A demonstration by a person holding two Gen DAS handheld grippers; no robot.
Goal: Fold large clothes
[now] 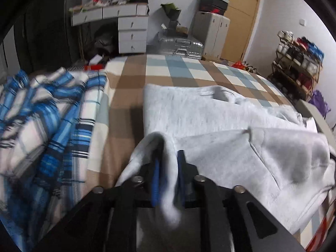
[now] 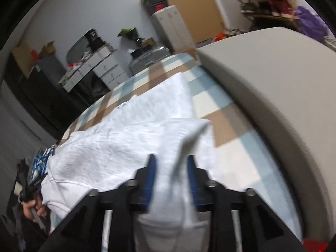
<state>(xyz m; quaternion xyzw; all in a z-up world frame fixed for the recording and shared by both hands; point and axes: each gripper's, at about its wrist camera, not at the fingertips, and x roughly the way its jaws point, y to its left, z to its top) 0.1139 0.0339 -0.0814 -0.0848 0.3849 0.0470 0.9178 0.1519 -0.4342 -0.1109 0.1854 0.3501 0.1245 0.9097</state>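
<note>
Checkered bedspread [image 1: 130, 79] is covering the bed; grey sweatshirt [image 1: 189, 109] is lying spread on it, beside a blue plaid garment [image 1: 42, 113]; left gripper [image 1: 168, 168] is standing narrow, pinching a fold of the sweatshirt; right gripper [image 2: 171, 174] is standing wider, fabric bunched between its pads [image 2: 152, 172], contact unclear through blur.

A large light grey sweatshirt [image 1: 210, 113] lies spread across a bed with a checked brown, blue and cream cover [image 1: 159, 69], partly folded over itself, a slit pocket showing on top; one corner bunches up at the near edge, lifted and creased
</note>
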